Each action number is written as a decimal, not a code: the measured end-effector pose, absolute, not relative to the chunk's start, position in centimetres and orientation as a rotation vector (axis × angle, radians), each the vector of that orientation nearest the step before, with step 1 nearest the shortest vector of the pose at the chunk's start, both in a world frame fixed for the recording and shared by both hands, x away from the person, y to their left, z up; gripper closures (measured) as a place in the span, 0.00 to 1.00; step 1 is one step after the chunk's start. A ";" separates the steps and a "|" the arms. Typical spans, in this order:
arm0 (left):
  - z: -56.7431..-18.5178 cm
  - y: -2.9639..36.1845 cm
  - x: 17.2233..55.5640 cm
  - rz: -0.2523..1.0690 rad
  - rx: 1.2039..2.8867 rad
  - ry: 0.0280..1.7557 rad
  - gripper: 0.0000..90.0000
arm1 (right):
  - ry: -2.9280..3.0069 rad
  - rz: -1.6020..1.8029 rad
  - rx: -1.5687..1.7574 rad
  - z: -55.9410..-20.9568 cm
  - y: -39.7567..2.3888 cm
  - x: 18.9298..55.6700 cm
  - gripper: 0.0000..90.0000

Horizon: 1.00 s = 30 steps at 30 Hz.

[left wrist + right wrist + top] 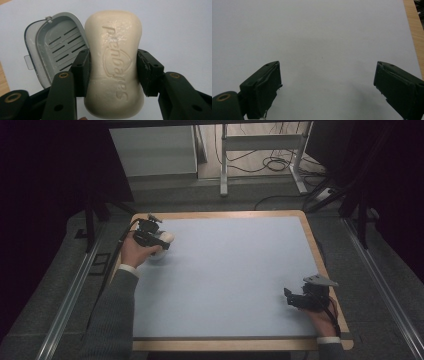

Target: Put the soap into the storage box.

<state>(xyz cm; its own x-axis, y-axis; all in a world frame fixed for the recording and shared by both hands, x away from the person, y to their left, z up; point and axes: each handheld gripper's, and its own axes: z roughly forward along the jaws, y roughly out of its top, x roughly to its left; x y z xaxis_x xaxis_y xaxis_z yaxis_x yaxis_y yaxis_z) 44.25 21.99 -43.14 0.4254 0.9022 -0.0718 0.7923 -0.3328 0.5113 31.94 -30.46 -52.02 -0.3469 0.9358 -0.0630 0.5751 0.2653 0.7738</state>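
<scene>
A cream-coloured bar of soap [115,65] with raised lettering pressed into its face sits clamped between the two black jaws of my left gripper [113,72], one jaw pressed against each long side at its narrowed middle. Just beside it, on its left in the left gripper view, lies an open grey soap dish [53,47] with drainage slots in its floor, partly tucked behind the bar. In the high view, my left gripper [150,234] holds the pale soap [166,239] near the far left corner of the light blue surface [225,270], which has a wooden border. My right gripper [300,299] rests well apart from it, near the right edge on the near side, with a grey plate on top. In the right gripper view, its jaws stand wide apart with nothing between them, above the bare pale surface [324,37].
</scene>
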 end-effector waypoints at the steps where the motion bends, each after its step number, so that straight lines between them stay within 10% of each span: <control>1: -43.2 22.2 44.4 0.304 2.206 1.440 0.55 | 2.018 0.906 1.361 -52.0 -30.5 31.9 0.08; 30: -45.5 24.4 47.5 0.290 2.169 1.606 0.55 | 2.015 0.900 1.362 -52.1 -30.6 32.0 0.08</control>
<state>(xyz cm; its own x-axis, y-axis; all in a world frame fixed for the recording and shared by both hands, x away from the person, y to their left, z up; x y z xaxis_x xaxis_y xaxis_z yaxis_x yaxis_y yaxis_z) 47.50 24.42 -45.47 0.3094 0.9474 -0.0816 0.8588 -0.2416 0.4517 31.98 -30.57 -52.13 -0.3423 0.9372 -0.0671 0.5757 0.2657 0.7733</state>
